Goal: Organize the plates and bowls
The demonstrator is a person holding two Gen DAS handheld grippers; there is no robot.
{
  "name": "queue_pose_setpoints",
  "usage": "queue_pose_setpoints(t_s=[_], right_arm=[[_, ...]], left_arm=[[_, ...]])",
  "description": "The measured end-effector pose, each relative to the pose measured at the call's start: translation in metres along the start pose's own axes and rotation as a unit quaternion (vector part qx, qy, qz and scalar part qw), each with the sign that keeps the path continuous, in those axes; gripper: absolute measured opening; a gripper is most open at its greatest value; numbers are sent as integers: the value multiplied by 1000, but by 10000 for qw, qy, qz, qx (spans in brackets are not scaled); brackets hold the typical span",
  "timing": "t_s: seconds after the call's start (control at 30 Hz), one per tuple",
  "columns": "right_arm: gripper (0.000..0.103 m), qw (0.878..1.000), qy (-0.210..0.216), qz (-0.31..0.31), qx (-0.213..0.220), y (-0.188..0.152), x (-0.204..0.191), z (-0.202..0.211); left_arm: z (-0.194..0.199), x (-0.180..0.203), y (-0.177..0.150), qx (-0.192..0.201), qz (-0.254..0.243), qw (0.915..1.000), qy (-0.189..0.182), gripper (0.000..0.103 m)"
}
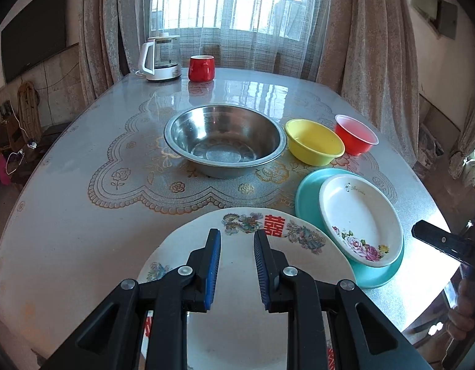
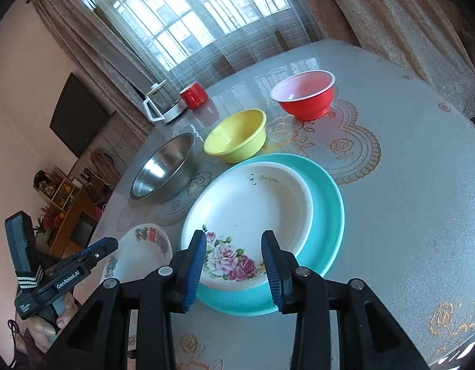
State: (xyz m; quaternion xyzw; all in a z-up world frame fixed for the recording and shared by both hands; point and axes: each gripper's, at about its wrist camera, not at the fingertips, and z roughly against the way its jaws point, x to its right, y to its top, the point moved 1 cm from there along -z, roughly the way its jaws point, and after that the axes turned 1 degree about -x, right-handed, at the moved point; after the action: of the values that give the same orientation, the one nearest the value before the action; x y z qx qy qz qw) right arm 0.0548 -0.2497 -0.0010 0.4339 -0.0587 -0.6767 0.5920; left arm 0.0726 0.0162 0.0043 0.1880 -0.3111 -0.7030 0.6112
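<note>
Left wrist view: the left gripper [image 1: 237, 234] is hovering with its blue pads narrowly parted and gripping nothing, over the white round plate with a dragon print and red character [image 1: 283, 237], which is lying at the near table edge, its far rim just beside the stack. A white shallow plate with a rose print [image 1: 357, 215] is already sitting on the teal round plate [image 1: 305, 191]. The large stainless steel bowl [image 1: 223, 141], the yellow plastic bowl [image 1: 314, 146] and the red plastic bowl with a pale rim [image 1: 356, 138] are standing in a row, each apart and none nested. Judged from this, one plate pairing is done; the dragon plate and all three bowls are still waiting. The glossy grey oval table with a lace-pattern cover [image 1: 68, 231] is also carrying a white-handled glass kettle [image 1: 160, 58] and a red mug [image 1: 201, 67] at its far end. Beige curtains [image 1: 370, 61] are flanking a barred window [image 1: 231, 0]; a dark wall screen [image 1: 34, 43] is hanging left. Right wrist view: the right gripper [image 2: 234, 237] is hanging with jaws moderately apart over the near rim of the rose plate, clasping nothing. A wooden shelf unit [image 2: 71, 215] is standing beyond the table, partly blurred.
</note>
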Motion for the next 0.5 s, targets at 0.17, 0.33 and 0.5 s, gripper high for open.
queue_pose_setpoints(t_s=[0.17,0.33,0.5], right_arm=[[38,9927,894,482,-652,-17,-34,-14],[38,9835,1067,676,-1292,-44,-48,-35],[38,9818,1050,512,-1500,-57,-44,-50]], left_arm=[[8,-27,-6,115,236,9997,17,26],[14,-53,-13,198,450,9988,41,30],[16,-73,-22,207,631,9978,-53,35]])
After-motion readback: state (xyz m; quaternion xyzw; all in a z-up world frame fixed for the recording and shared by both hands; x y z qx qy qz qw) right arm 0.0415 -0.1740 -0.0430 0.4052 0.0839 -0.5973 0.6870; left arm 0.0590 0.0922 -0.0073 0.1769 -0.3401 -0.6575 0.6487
